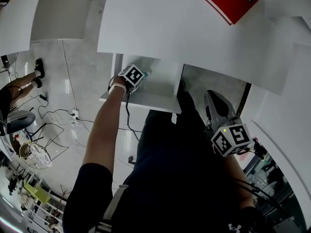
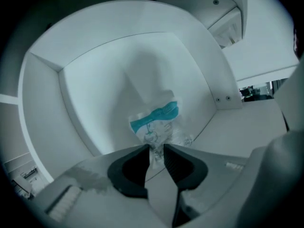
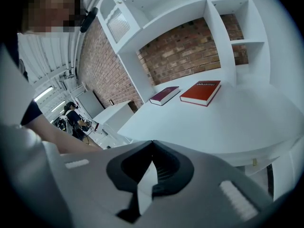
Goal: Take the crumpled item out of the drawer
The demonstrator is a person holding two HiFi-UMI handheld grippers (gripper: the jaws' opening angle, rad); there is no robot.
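A white drawer [image 1: 140,99] is seen pulled out from under the front edge of a white desk top [image 1: 170,33], and the left gripper [image 2: 157,149] is reached down into it. On the drawer floor a crumpled clear wrapper [image 2: 156,121] with teal print is found, close to the floor's edge nearest the gripper and well apart from the far corners. The left jaws are held a little apart, and the lower end of the wrapper is seen in the narrow gap between their tips; no firm pinch on it is shown, and the wrapper is carried by the drawer floor. The right gripper [image 3: 152,143] is held out past the front edge of the desk top, at the person's right side, well apart from the drawer. Its jaws are pressed together at the tips, and nothing is caught between them. Toward the back edge of the desk top a red book [image 3: 201,92] is laid flat, and a dark red book [image 3: 164,95] is laid just beside it, below a brick wall [image 3: 190,46].
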